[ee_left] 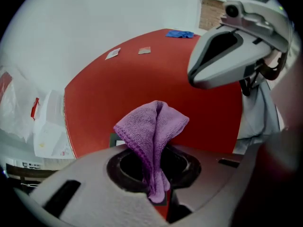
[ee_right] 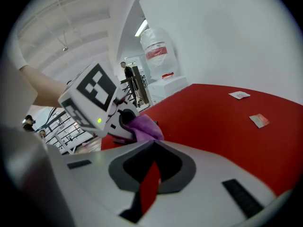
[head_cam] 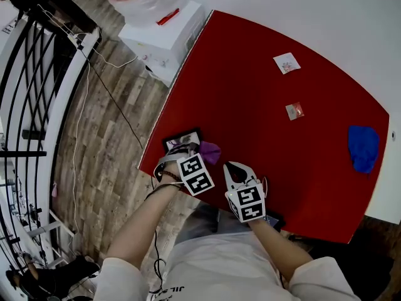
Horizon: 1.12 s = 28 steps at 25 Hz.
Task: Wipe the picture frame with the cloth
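The small black picture frame (head_cam: 180, 138) lies flat on the red table (head_cam: 263, 124), at its near left edge. My left gripper (head_cam: 193, 149) hovers just over the frame, shut on a purple cloth (head_cam: 210, 152) that sticks out beyond the fingertips. In the left gripper view the cloth (ee_left: 154, 126) stands up pinched between the jaws, and a corner of the frame (ee_left: 113, 139) peeks out beside it. My right gripper (head_cam: 234, 167) sits close to the right of the cloth, shut and holding nothing. From the right gripper view (ee_right: 154, 145) I see the left gripper's marker cube (ee_right: 90, 98) and the cloth (ee_right: 144, 126).
A blue cloth (head_cam: 363, 147) lies at the table's right end. Two small cards (head_cam: 287, 63) (head_cam: 294, 110) rest further out on the table. A white box (head_cam: 164, 33) with a plastic bag on it stands beyond the far left corner. Wooden floor, a cable and a railing are to the left.
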### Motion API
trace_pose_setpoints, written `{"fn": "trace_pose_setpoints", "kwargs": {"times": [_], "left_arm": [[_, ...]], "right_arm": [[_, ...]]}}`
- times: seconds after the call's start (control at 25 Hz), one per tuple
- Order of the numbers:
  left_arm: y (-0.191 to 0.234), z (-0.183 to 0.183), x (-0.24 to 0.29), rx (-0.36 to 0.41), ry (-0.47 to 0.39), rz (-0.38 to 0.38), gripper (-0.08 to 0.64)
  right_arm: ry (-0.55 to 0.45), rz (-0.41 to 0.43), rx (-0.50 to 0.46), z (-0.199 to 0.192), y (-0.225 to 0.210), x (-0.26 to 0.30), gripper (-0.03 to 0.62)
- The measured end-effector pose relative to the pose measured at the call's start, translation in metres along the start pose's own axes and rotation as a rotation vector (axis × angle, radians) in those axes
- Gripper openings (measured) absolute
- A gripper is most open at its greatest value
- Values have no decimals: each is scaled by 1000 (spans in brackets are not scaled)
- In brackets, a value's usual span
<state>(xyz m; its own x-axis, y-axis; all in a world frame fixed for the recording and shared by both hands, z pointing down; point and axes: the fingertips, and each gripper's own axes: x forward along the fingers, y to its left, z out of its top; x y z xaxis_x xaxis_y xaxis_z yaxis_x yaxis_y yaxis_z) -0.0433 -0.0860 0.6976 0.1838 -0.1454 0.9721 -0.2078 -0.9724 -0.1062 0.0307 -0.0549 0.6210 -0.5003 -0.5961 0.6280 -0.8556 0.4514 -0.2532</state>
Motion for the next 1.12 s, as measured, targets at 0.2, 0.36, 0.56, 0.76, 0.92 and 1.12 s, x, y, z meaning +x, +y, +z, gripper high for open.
{"fn": "trace_pose_setpoints", "kwargs": {"times": [0.2, 0.36, 0.56, 0.76, 0.92, 1.12], "left_arm": [[-11, -6, -2, 40, 9, 42, 63], [6, 2, -20, -87, -83, 80, 63], [18, 0, -78, -517, -345, 171, 63], [8, -20, -150, -832, -566, 320, 63], [-11, -48, -192, -1034, -658, 402, 63], [-30, -65, -229, -1130, -740, 492, 63]], "right_arm": [[-3, 8, -8, 2, 6, 2, 5], [-4, 15, -22, 5, 11, 0, 5], [-10, 42, -40, 15, 24, -13, 5], [-27, 65, -73, 42, 40, -30, 5], [-31, 93, -87, 59, 63, -46, 5], [-36, 108, -113, 71, 83, -61, 5]]}}
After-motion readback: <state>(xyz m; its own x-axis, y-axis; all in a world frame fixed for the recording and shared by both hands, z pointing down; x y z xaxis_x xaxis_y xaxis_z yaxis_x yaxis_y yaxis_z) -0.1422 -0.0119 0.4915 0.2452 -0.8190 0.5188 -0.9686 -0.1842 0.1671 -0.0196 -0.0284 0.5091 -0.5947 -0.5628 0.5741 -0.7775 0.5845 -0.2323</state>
